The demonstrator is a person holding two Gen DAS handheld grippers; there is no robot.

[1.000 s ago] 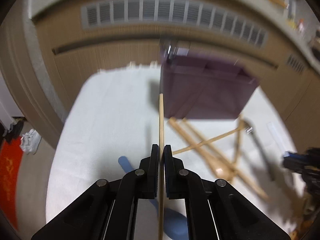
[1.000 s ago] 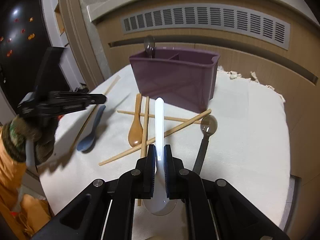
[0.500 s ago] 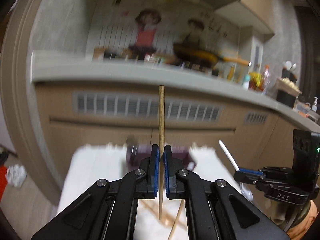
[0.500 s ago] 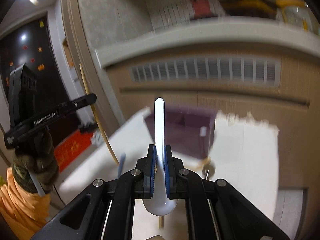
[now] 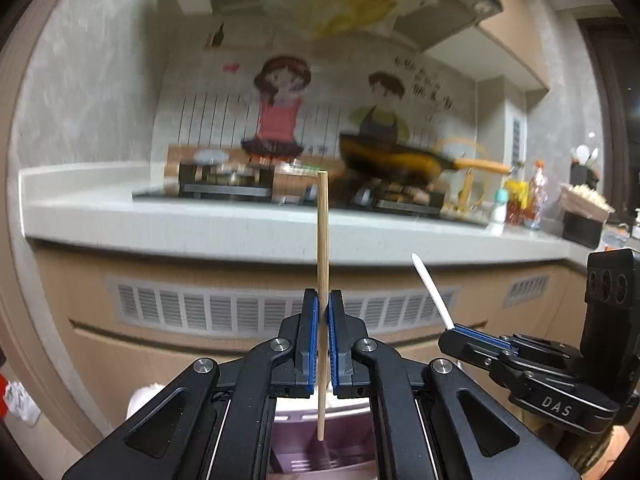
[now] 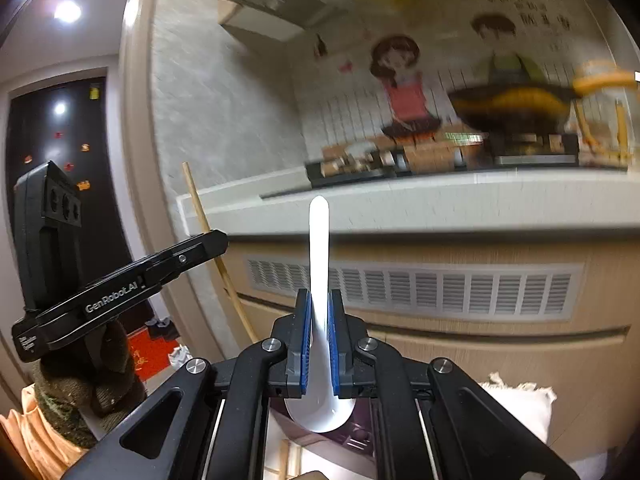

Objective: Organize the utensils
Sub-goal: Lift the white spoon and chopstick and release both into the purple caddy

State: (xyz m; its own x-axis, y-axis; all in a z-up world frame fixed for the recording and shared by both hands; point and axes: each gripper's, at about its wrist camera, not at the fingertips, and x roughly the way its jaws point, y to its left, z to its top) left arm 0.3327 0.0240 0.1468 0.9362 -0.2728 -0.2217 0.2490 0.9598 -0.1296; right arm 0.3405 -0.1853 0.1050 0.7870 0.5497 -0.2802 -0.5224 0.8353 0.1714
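Observation:
My left gripper point(image 5: 323, 300) is shut on a wooden chopstick point(image 5: 322, 232) held upright; its lower tip hangs over the purple organizer point(image 5: 320, 452) seen between the gripper arms. My right gripper point(image 6: 319, 300) is shut on a white plastic spoon point(image 6: 319, 248), handle up, bowl down over the purple organizer point(image 6: 352, 436). In the left wrist view the right gripper point(image 5: 456, 336) and the spoon handle point(image 5: 432, 292) show at the right. In the right wrist view the left gripper point(image 6: 212, 240) and the chopstick point(image 6: 200, 208) show at the left.
A kitchen counter point(image 5: 240, 224) with a stove and a pan runs behind, with vented cabinet fronts point(image 6: 440, 292) below. A white cloth point(image 6: 520, 404) covers the table at lower right. A wooden utensil point(image 6: 286, 460) lies below the right gripper.
Both grippers have lifted off the table and tilted upward, now level over the organizer. The chopstick and the spoon stay gripped. The loose utensils on the cloth have dropped out of view.

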